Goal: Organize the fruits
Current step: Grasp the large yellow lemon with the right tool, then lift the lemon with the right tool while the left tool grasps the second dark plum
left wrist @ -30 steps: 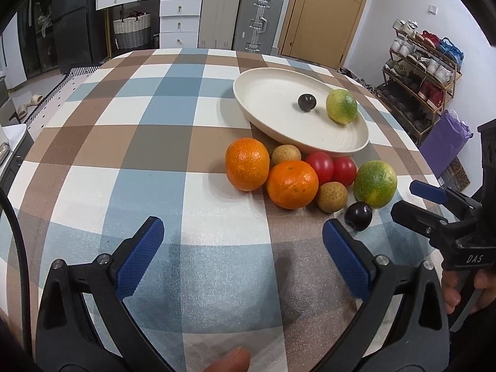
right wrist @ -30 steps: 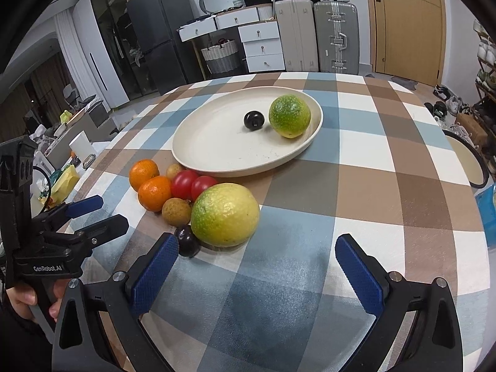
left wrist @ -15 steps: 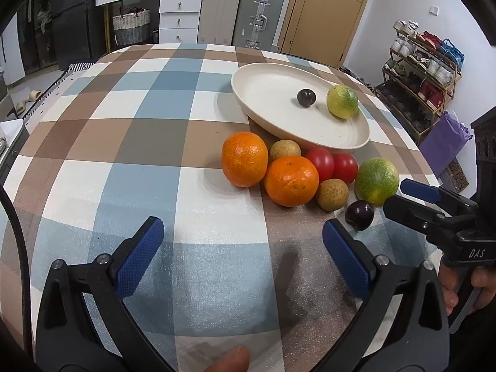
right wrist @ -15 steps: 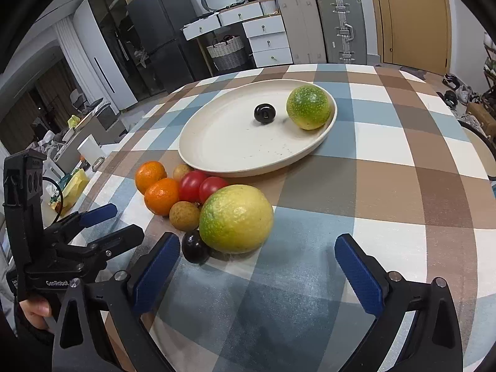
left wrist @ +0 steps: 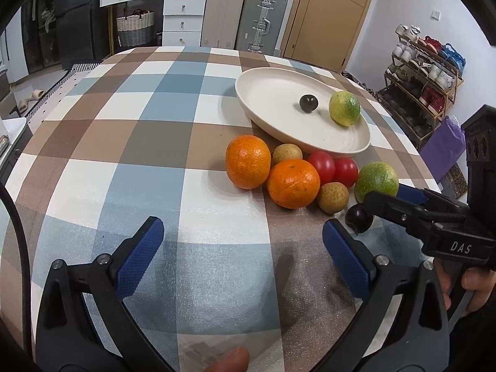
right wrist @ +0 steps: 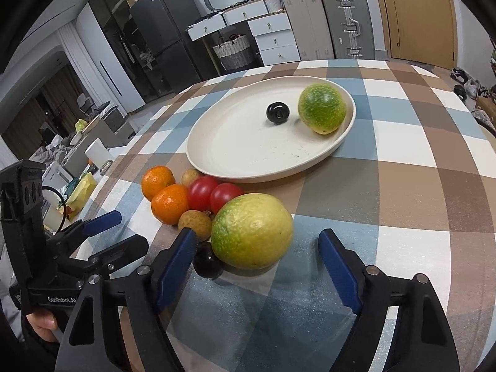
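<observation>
A cream plate holds a dark plum and a green-yellow citrus. In front of it on the checked cloth lie two oranges, two red tomatoes, two small tan fruits, a second green-yellow citrus and a second dark plum. My right gripper is open, its jaws on either side of the near citrus. My left gripper is open and empty, short of the oranges.
The round table's edge drops off to the right, with a shoe rack beyond. Drawers and suitcases stand behind the table. Cluttered items lie off the table's left side in the right wrist view.
My right gripper has moved forward, and the near citrus now sits between its jaws, which have narrowed a little. My left gripper has drifted slightly closer to the fruit pile.
</observation>
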`<act>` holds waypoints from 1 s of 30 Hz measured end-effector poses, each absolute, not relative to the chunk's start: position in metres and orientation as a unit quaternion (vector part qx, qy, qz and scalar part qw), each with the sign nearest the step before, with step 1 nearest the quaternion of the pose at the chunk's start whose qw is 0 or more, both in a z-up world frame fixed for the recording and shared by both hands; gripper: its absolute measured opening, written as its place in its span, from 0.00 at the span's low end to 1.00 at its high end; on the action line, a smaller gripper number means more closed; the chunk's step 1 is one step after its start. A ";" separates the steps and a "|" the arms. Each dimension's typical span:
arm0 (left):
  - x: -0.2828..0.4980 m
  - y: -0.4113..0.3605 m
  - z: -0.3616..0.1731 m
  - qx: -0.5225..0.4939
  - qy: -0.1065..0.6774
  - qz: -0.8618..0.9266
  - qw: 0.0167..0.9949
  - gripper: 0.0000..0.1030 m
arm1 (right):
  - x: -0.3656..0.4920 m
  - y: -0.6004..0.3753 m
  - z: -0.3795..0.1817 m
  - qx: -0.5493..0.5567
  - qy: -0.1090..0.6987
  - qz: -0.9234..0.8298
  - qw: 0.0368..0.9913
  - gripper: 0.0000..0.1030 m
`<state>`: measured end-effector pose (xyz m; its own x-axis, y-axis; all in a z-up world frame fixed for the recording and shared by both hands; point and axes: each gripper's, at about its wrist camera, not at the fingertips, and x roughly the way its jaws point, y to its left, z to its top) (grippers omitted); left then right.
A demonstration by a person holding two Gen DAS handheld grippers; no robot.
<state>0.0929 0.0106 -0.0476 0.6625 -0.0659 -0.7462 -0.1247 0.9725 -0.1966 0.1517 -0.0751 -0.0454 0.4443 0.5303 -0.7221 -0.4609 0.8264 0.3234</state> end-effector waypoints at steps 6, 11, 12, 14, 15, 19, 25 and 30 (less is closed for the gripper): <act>0.093 0.010 -0.048 -0.112 0.411 0.018 0.905 0.99 | 0.154 -0.075 -0.046 0.043 0.438 0.298 0.847 0.69; 0.093 0.005 -0.047 -0.097 0.414 0.021 0.905 0.99 | 0.151 -0.076 -0.044 0.046 0.430 0.302 0.850 0.52; 0.094 0.003 -0.047 -0.092 0.414 0.022 0.905 0.99 | 0.151 -0.078 -0.044 0.049 0.429 0.303 0.850 0.52; 0.093 0.000 -0.046 -0.091 0.413 0.020 0.906 0.99 | 0.149 -0.082 -0.042 0.059 0.421 0.306 0.852 0.51; 0.093 -0.002 -0.046 -0.094 0.412 0.016 0.906 0.99 | 0.148 -0.085 -0.041 0.064 0.415 0.308 0.854 0.51; 0.094 -0.013 -0.049 -0.118 0.422 -0.009 0.899 0.99 | 0.144 -0.099 -0.036 0.087 0.399 0.305 0.861 0.51; 0.096 -0.040 -0.049 -0.109 0.430 -0.018 0.896 0.99 | 0.134 -0.114 -0.032 0.084 0.388 0.295 0.869 0.51; 0.094 -0.057 -0.047 -0.092 0.429 -0.041 0.898 0.84 | 0.132 -0.129 -0.033 0.104 0.388 0.295 0.867 0.51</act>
<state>0.0942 -0.0572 -0.0475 0.6281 -0.1522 -0.7631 -0.0062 0.9797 -0.2005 0.1318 -0.1288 -0.0334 0.5244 0.5928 -0.6113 -0.4306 0.8039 0.4102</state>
